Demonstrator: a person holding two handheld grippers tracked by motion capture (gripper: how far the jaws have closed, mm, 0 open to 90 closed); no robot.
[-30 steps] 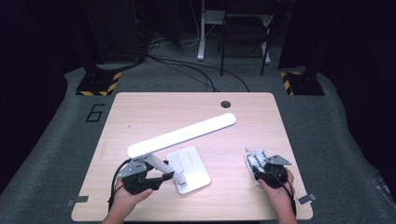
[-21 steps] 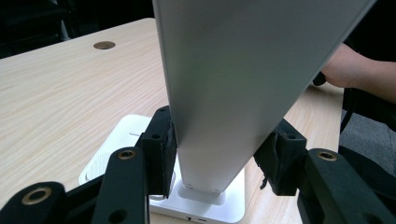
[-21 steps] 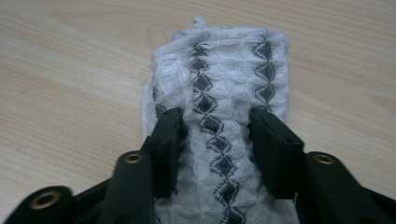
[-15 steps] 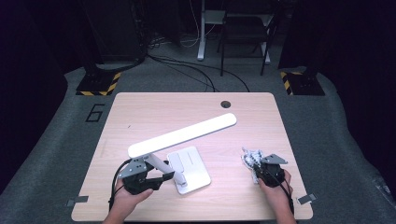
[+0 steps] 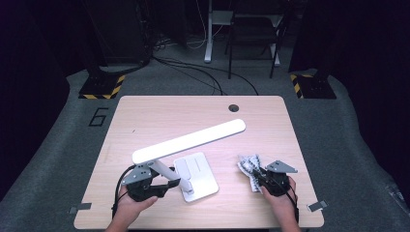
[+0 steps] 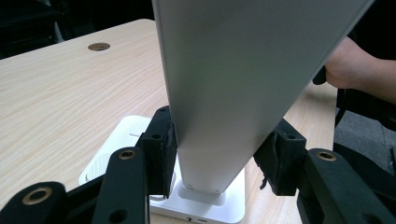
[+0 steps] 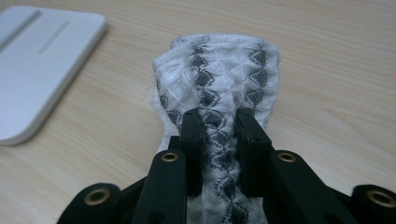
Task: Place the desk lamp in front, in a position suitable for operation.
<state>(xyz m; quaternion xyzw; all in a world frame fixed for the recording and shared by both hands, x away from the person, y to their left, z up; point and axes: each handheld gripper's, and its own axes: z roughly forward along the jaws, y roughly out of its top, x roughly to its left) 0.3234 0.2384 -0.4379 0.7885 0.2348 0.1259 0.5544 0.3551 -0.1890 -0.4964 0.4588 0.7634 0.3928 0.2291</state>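
right gripper view has the right gripper (image 7: 219, 126) pinched on a bunched white cloth with a dark diamond pattern (image 7: 217, 70), its jaws having just been closing with the fabric gathered between the pads. from the high view that cloth (image 5: 249, 166) lies on the table (image 5: 145, 116) near the front right, just off the lamp's flat white base (image 5: 200, 169). the left gripper (image 5: 159, 186) holds the lamp's upright arm (image 6: 224, 93) between its pads, jaws about half spread around that wide slat, just above the base. the long light bar (image 5: 193, 140) slants up and away over the middle of the table.

risks, as i judge them: the grip takes only a narrow ridge of fabric, so the cloth may slide out once it is dragged across a surface. if the work is wiping the lamp, the loose end could snag on the light bar. the lamp is held low on its arm, so a push on the far end of the bar might twist it in the pads or tip the base.
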